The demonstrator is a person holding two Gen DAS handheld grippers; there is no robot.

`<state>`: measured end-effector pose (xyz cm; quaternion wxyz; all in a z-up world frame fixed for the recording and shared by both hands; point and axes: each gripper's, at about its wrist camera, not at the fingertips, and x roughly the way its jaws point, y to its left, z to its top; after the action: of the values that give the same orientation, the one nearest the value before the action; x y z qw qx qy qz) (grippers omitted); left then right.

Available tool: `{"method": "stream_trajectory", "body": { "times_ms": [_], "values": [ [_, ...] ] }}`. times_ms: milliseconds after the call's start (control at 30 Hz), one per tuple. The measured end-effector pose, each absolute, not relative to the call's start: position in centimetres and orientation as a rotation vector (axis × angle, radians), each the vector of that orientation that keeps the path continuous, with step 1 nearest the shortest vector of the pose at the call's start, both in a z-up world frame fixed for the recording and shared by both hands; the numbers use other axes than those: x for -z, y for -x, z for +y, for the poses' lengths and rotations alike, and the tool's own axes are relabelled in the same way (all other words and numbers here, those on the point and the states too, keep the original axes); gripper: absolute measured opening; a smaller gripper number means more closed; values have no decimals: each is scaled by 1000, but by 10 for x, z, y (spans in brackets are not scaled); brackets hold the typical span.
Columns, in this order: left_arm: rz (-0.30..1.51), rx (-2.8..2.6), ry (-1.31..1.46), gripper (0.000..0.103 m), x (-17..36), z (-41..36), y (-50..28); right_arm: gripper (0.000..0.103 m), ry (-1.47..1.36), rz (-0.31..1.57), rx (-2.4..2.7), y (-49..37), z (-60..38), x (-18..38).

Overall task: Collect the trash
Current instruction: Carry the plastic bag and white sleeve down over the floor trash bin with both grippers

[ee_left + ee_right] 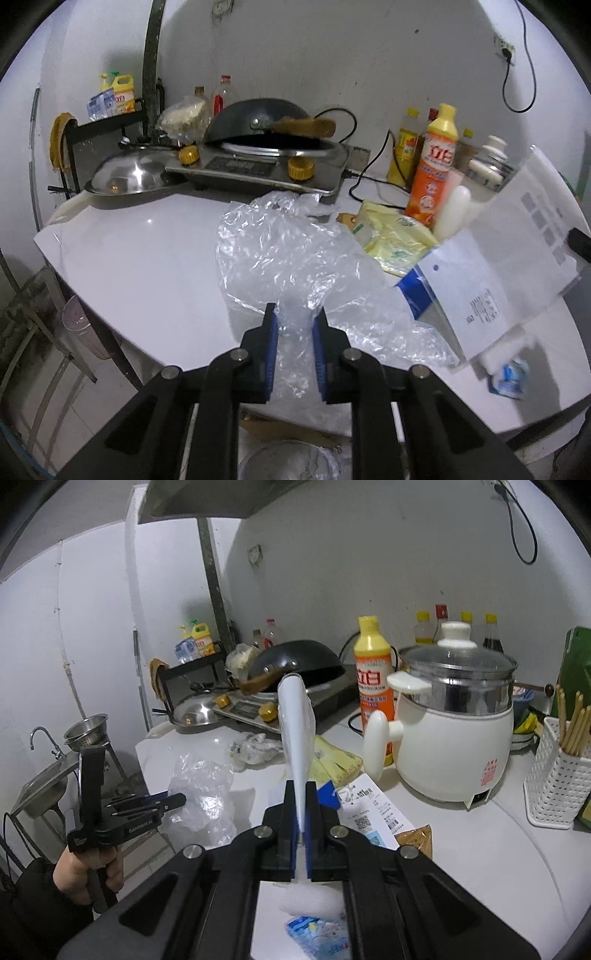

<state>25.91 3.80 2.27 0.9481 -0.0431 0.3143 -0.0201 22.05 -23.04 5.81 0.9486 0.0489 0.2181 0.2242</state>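
A crumpled clear plastic bag (295,258) lies on the white counter (140,258). My left gripper (294,321) has its blue-padded jaws closed to a narrow gap around a fold of this bag; it also shows in the right wrist view (173,802), beside the bag (201,794). My right gripper (300,794) is shut on a flat white mailer envelope (295,723) and holds it on edge above the counter. The same envelope shows at the right of the left wrist view (517,251). A small blue-white wrapper (317,936) lies below my right gripper.
A yellow packet (395,240), a printed receipt (373,812) and a brown packet (415,840) lie on the counter. An orange detergent bottle (373,686), white electric pot (454,731), chopstick holder (557,775), stove with wok (266,147) and steel lid (129,177) stand behind. A sink (40,786) is left.
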Motion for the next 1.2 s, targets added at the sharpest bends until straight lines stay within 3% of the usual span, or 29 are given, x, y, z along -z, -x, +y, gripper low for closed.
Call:
{"method": "stream_trajectory", "body": {
  "times_ms": [333, 633, 1200],
  "values": [
    [583, 40, 80, 16, -47, 41, -195, 3, -72, 368, -491, -166, -220, -82],
    [591, 32, 77, 16, -37, 44, -150, 3, -50, 375, -525, -128, -205, -75],
    [820, 7, 129, 16, 80, 51, -117, 3, 2, 486, -624, -91, -172, -6]
  ]
}}
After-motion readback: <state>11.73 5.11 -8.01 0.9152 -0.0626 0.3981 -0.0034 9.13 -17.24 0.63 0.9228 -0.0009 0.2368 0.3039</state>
